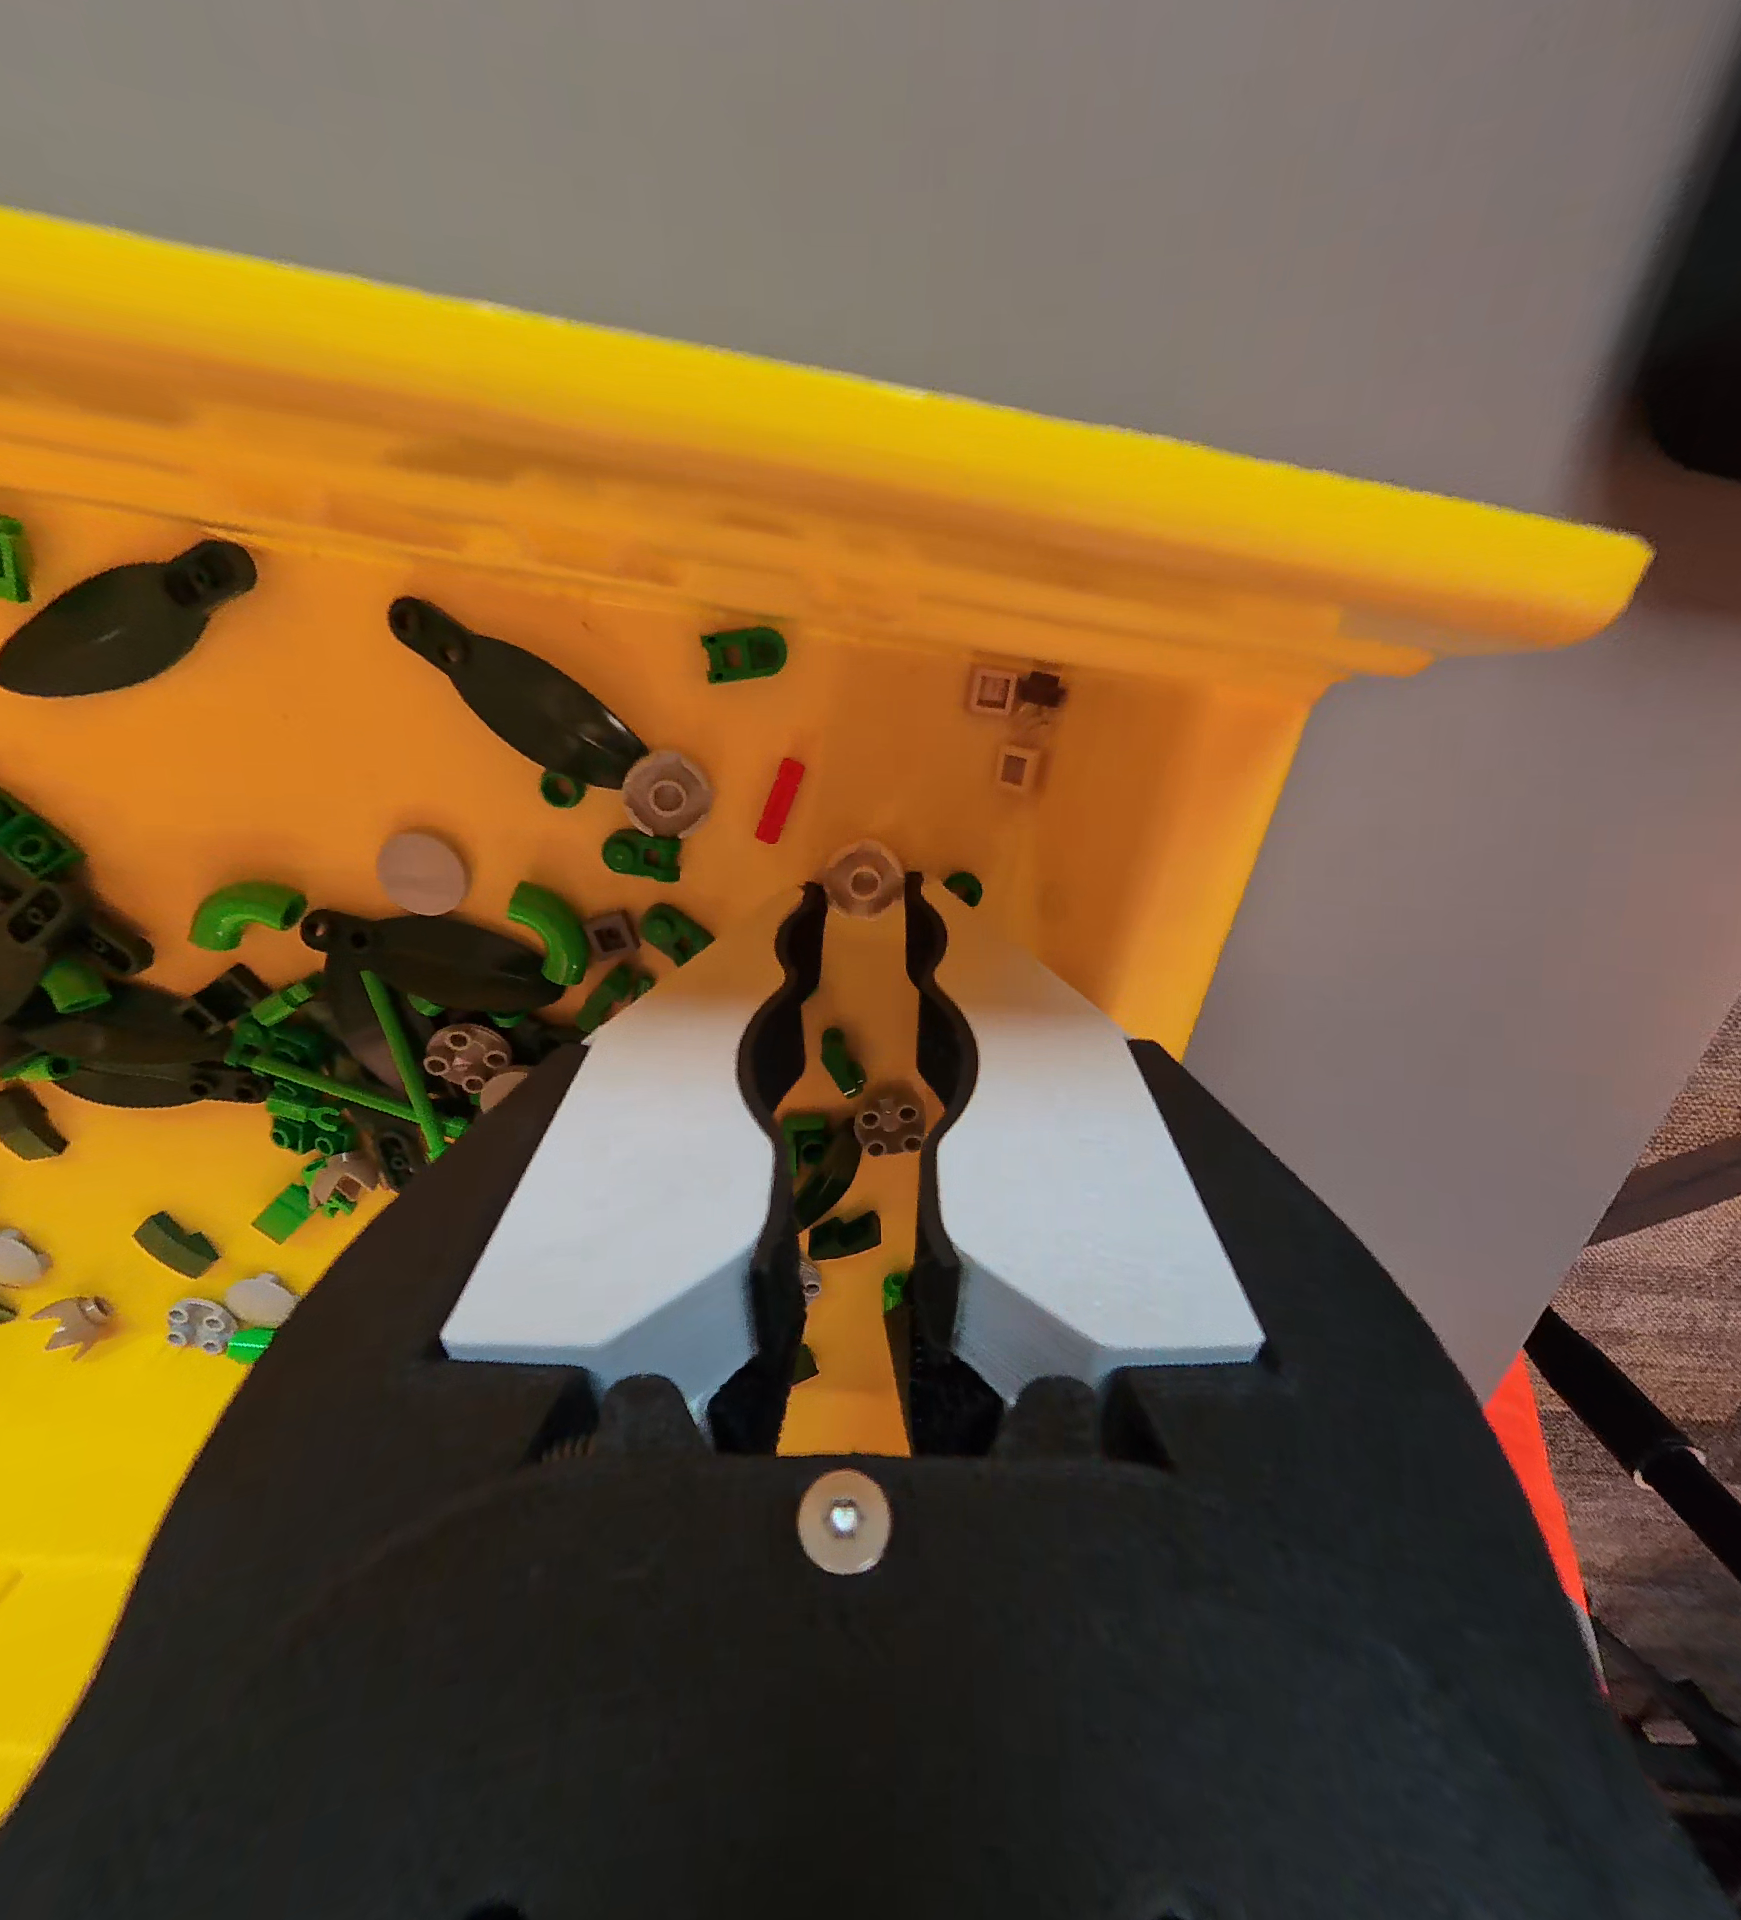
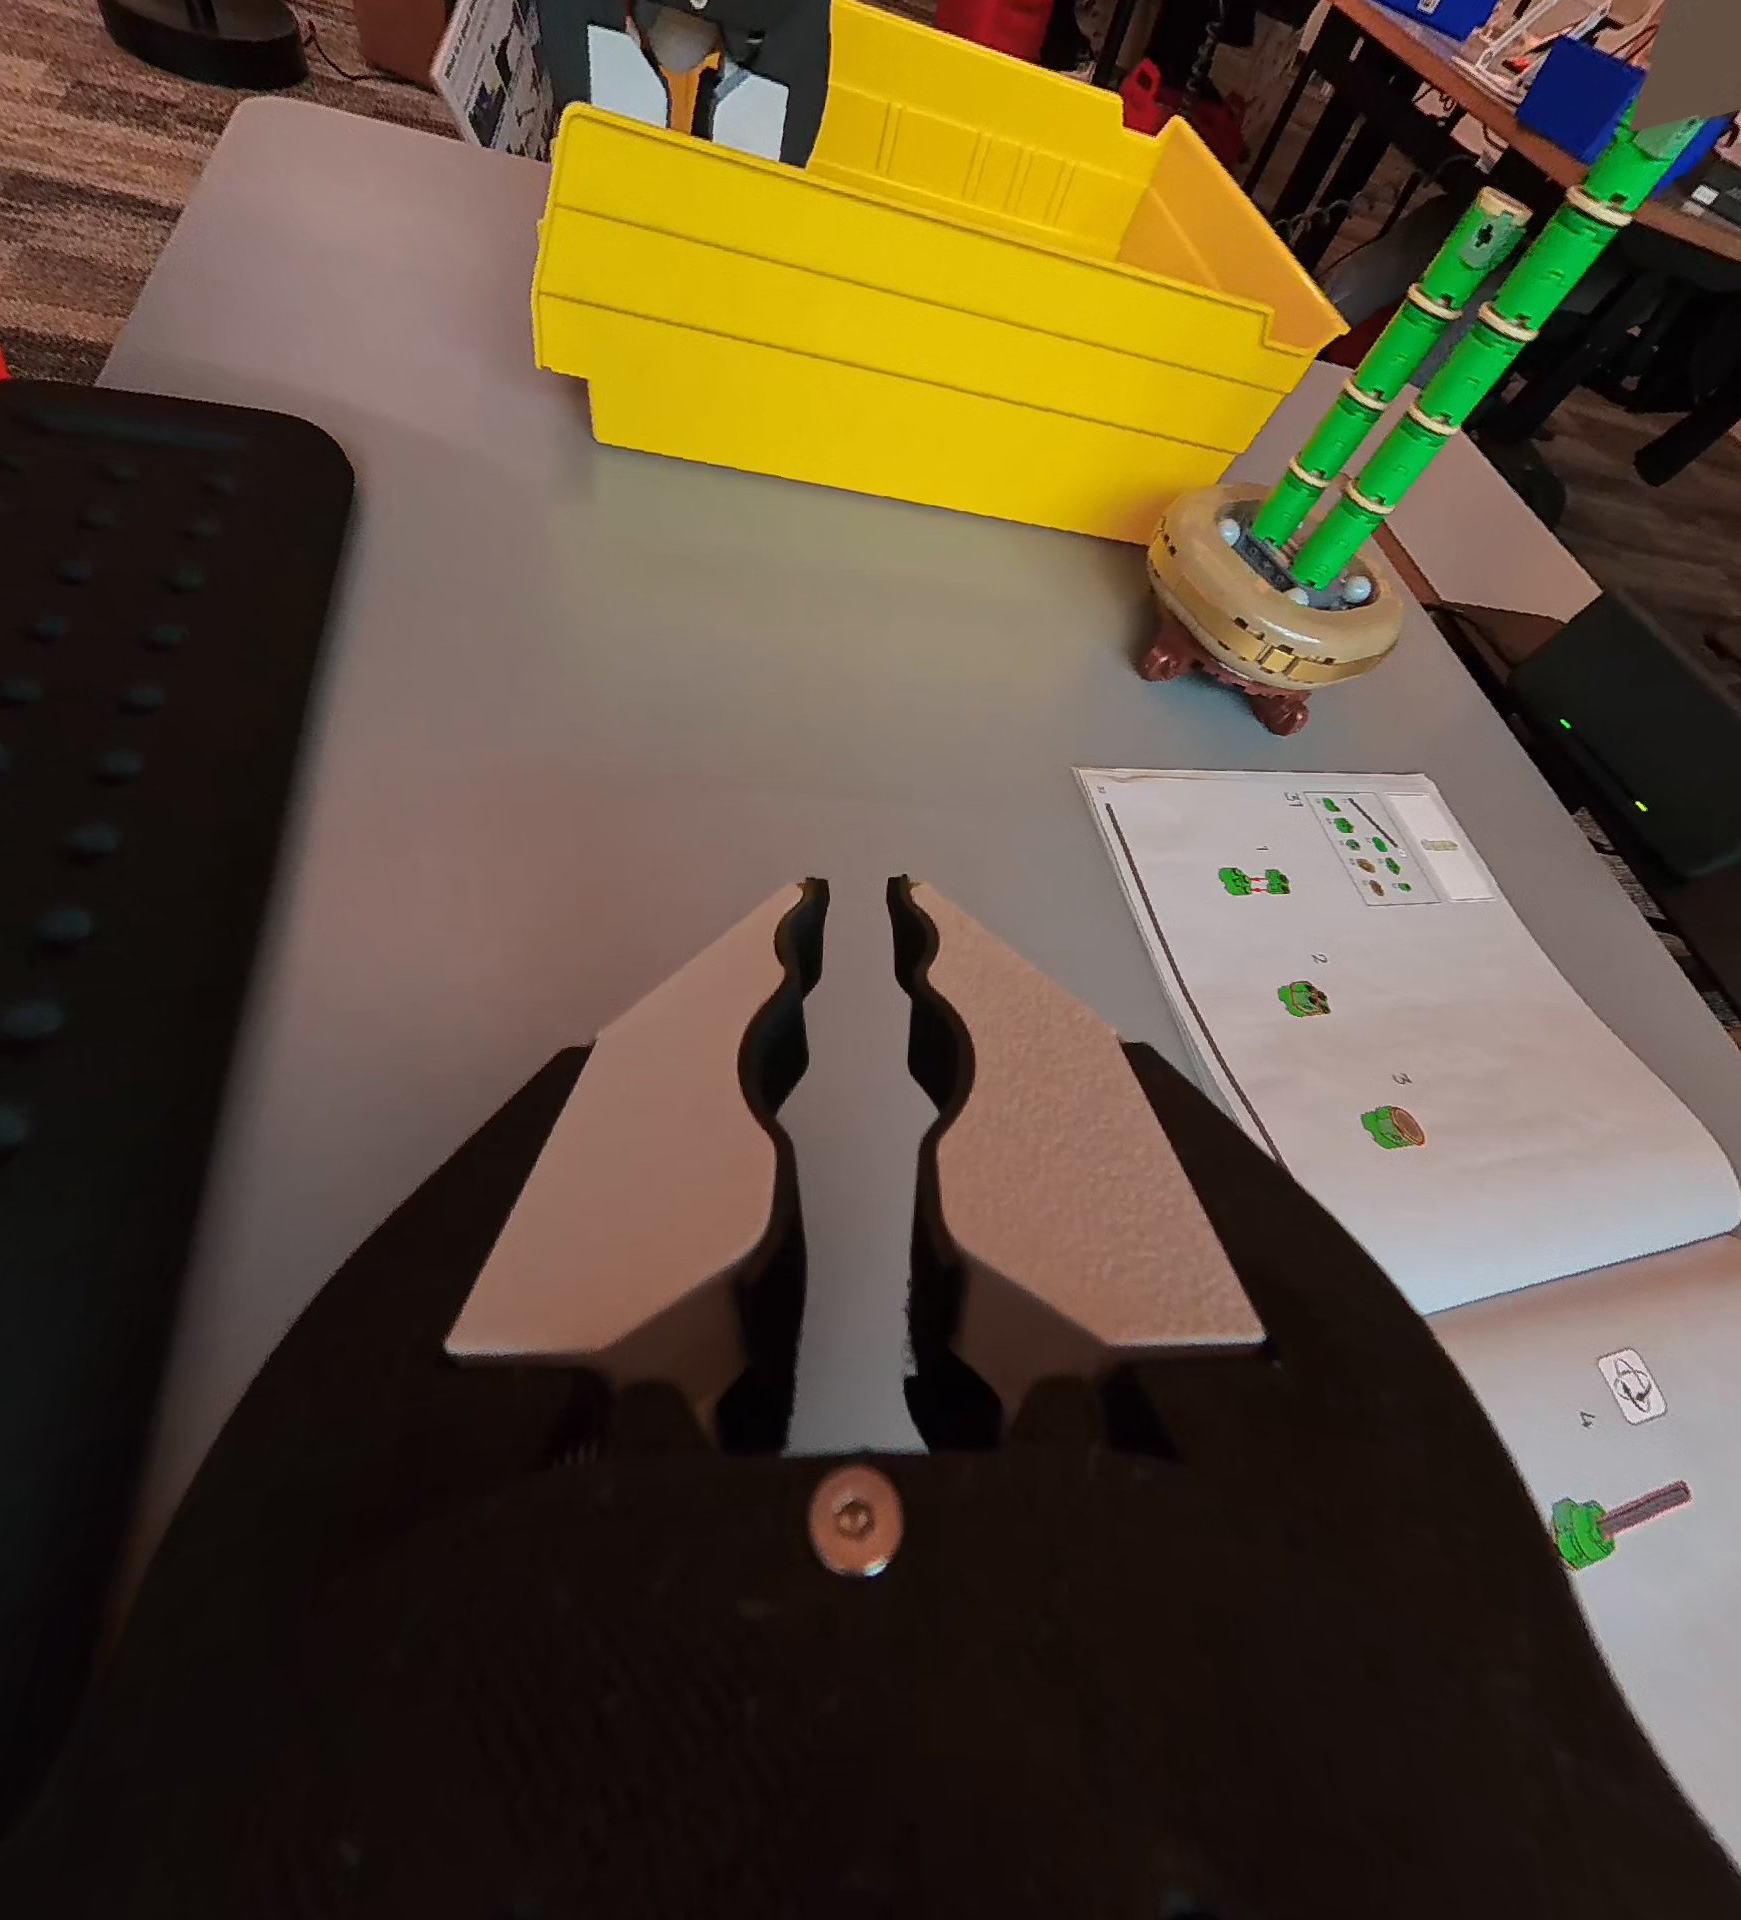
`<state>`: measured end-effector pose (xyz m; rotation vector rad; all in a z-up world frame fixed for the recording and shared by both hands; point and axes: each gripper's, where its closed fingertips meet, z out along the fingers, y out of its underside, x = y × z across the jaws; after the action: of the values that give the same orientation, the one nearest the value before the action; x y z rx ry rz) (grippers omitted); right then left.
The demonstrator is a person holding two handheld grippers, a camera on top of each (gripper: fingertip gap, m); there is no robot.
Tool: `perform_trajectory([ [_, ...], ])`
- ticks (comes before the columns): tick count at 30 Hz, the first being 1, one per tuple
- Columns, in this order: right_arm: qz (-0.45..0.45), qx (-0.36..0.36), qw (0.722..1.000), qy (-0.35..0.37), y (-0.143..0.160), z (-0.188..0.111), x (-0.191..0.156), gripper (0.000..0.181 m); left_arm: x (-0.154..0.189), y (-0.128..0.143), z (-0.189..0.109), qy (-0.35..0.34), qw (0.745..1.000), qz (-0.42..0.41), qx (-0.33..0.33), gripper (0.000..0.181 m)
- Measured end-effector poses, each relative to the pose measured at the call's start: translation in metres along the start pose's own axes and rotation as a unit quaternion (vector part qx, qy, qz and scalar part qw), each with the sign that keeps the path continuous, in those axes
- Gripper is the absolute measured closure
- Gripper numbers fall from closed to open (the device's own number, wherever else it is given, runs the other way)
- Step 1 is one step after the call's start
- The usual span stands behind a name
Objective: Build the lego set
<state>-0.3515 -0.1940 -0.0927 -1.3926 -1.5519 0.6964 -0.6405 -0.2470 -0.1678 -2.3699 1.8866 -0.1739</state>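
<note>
Left wrist view: left tool (image 1: 864, 883) pinches one tan round plate (image 1: 863, 879) in yellow bin (image 1: 1136, 831); right tool (image 2: 858, 885) narrowly parted, empty; two bamboo stalks (image 2: 1406, 384).

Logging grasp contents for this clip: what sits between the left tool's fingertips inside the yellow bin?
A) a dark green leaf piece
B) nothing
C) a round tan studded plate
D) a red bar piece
C: in the left wrist view the left tool has its fingertips on either side of a round tan plate above the yellow bin floor; the red bar lies apart.
</note>
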Motion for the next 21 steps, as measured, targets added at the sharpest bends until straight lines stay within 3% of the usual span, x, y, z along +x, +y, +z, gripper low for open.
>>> perform_trajectory([
  [7, -0.002, 0.001, 1.000, -0.001, -0.001, -0.001, 0.000, 0.169, -0.013, 0.006, -0.014, -0.053, 0.998, -0.035, 0.012, 0.168],
  [10, -0.003, 0.003, 1.000, 0.002, -0.003, -0.001, 0.000, 0.169, -0.029, 0.001, -0.048, -0.122, 0.982, -0.111, 0.093, 0.168],
  [13, -0.007, 0.007, 1.000, 0.002, -0.006, 0.000, -0.001, 0.169, -0.029, -0.026, -0.095, -0.140, 0.931, -0.215, 0.261, 0.168],
  [17, -0.024, 0.021, 1.000, 0.001, -0.019, 0.005, -0.010, 0.169, -0.004, -0.079, -0.145, -0.056, 0.820, -0.294, 0.487, 0.168],
  [19, -0.058, 0.065, 0.996, 0.000, -0.045, 0.003, -0.025, 0.167, 0.015, -0.106, -0.153, 0.006, 0.778, -0.303, 0.550, 0.169],
  [21, -0.096, 0.114, 0.989, 0.008, -0.076, -0.003, -0.037, 0.163, 0.033, -0.135, -0.150, 0.071, 0.752, -0.310, 0.577, 0.169],
])
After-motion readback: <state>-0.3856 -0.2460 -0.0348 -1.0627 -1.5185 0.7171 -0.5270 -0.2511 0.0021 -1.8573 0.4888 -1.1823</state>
